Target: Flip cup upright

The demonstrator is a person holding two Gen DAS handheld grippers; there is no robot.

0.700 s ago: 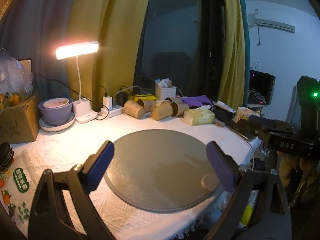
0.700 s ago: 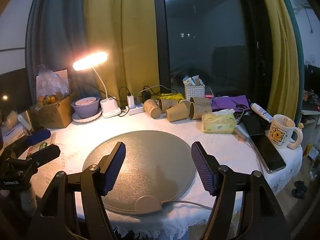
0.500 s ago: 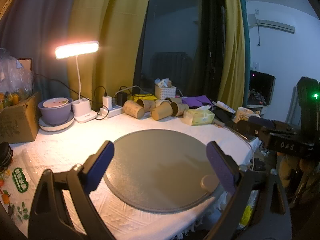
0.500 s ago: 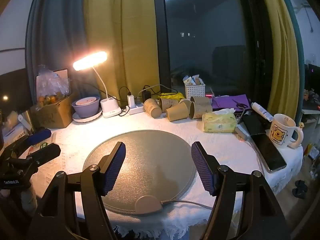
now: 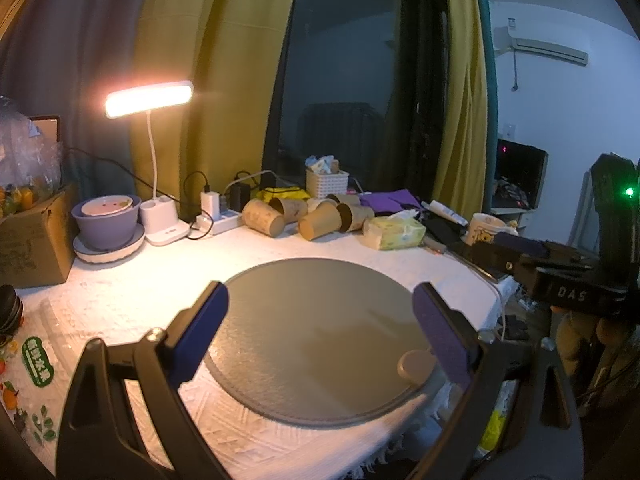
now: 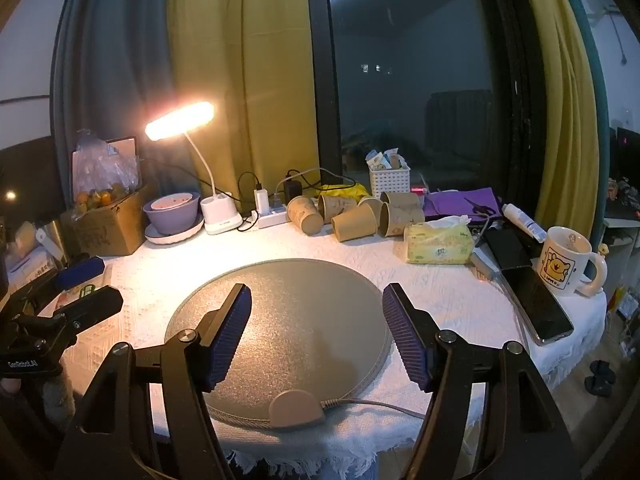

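My surface (image 6: 460, 300): white textured cloth, round grey mat (image 6: 304, 320) at centre. Behind the mat: paper cups (image 6: 356, 220) lying on their sides, power strip (image 6: 272, 218), lit lamp (image 6: 220, 216). Right of the mat: tissue pack (image 6: 438, 244), phone (image 6: 536, 300), mug (image 6: 566, 260). Left: purple bowl (image 6: 172, 210), cardboard box (image 6: 108, 224).

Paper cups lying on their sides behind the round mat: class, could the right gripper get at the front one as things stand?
Probably yes: the right gripper is open and empty, and only the bare round mat lies between it and the front paper cup; the tissue pack sits aside.

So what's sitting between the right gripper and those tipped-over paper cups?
In the right wrist view, only the round grey mat and bare white tablecloth lie between the right gripper and the paper cups.
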